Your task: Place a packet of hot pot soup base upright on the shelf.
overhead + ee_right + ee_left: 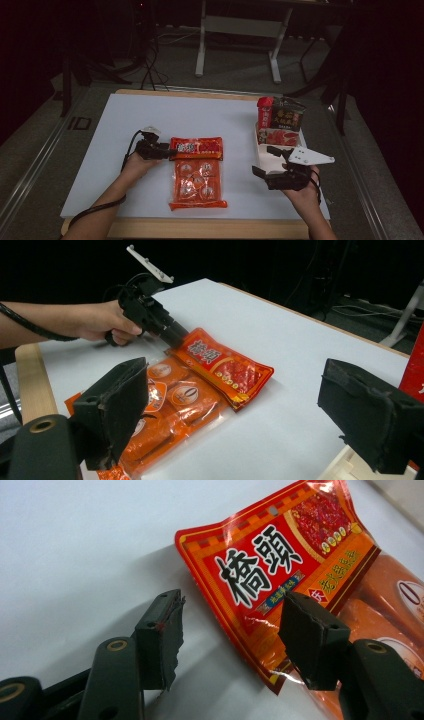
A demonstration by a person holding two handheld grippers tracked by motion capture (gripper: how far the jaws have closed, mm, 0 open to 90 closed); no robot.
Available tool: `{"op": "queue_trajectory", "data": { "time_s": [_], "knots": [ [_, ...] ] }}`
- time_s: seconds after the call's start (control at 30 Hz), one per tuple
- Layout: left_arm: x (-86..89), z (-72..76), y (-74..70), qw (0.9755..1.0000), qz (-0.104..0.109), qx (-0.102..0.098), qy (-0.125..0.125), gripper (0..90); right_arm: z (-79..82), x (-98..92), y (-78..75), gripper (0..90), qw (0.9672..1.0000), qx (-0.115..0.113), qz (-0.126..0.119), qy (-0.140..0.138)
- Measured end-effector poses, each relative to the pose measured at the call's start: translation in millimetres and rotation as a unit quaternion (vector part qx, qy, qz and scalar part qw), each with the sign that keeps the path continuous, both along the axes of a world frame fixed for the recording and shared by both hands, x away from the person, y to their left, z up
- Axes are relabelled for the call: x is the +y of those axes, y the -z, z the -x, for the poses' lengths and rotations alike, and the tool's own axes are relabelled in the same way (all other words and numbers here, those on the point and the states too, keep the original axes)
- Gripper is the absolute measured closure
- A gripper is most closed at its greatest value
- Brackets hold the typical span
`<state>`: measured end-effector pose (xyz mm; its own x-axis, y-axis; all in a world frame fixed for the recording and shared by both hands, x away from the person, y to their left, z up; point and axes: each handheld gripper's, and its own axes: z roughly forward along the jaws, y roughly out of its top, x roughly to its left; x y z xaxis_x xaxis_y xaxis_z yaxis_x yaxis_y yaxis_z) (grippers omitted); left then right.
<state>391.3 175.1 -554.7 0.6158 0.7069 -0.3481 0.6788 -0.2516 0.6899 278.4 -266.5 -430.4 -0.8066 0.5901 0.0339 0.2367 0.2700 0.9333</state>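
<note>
A red snack packet (196,147) with large black characters lies on the white table, its lower edge over a bigger orange packet (197,182) of round sachets. My left gripper (167,151) is low at the red packet's left end. In the left gripper view its jaws (232,615) stand apart astride that packet's (280,555) corner, one pad over the print, the other on bare table, neither pressing. My right gripper (265,160) hovers open beside the tray with nothing between its jaws (235,377). From there I see the left gripper (175,337) at the red packet (227,367).
A white tray (261,152) at the right holds upright red and dark packets (280,122); its corner (345,465) is just under my right gripper. The orange packet (170,410) reaches toward the table's near edge. Table legs and cables stand on the floor beyond.
</note>
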Motion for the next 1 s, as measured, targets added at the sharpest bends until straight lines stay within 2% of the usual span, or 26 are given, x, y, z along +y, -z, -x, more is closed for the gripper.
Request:
{"op": "queue_trajectory", "data": {
  "time_s": [0.1,0.27,0.47,0.57,0.67,0.7,0.8,0.97,1.0],
  "knots": [
    [-4.2,-0.8,0.7,0.9999,0.004,0.004,0.013,52.0,0.6,0.1,-0.6,13.2,1.0,0.001,0.001,-0.001],
    [-11.7,-1.1,0.3,0.9996,-0.001,0.006,0.026,57.7,-0.4,1.1,0.4,13.4,1.0,0.004,0.003,-0.005],
    [-18.6,-2.4,2.2,0.9994,0.008,0.012,0.031,68.5,-1.6,1.8,1.4,13.5,0.9999,0.008,0.001,-0.007],
    [-21.7,-2.8,2.1,0.9994,0.008,0.013,0.032,69.9,-1.8,1.8,2.0,13.5,0.9999,0.01,0.001,-0.008],
    [-25.9,-2.8,1.6,0.999,0.003,0.015,0.042,76.8,-2.4,2.0,2.4,13.6,0.9999,0.011,0.002,-0.01],
    [-27.4,-2.7,1.2,0.9986,0.008,0.02,0.047,82.7,-2.4,2.2,2.5,13.8,0.9999,0.01,0.002,-0.009],
    [-31.5,0.1,-1.5,0.9989,-0.008,0.006,0.046,88.6,-2.4,2.3,3.4,14.3,0.9998,0.013,0.005,-0.011],
    [-30.7,1.4,-6.1,0.9991,-0.006,0.001,0.042,89.1,-2.8,2.2,3.4,14.9,0.9998,0.016,0.006,-0.012],
    [-30.8,2.2,-7.8,0.9991,-0.005,-0.005,0.042,89.1,-2.7,2.1,3.1,15.0,0.9998,0.017,0.006,-0.011]
  ]
}}
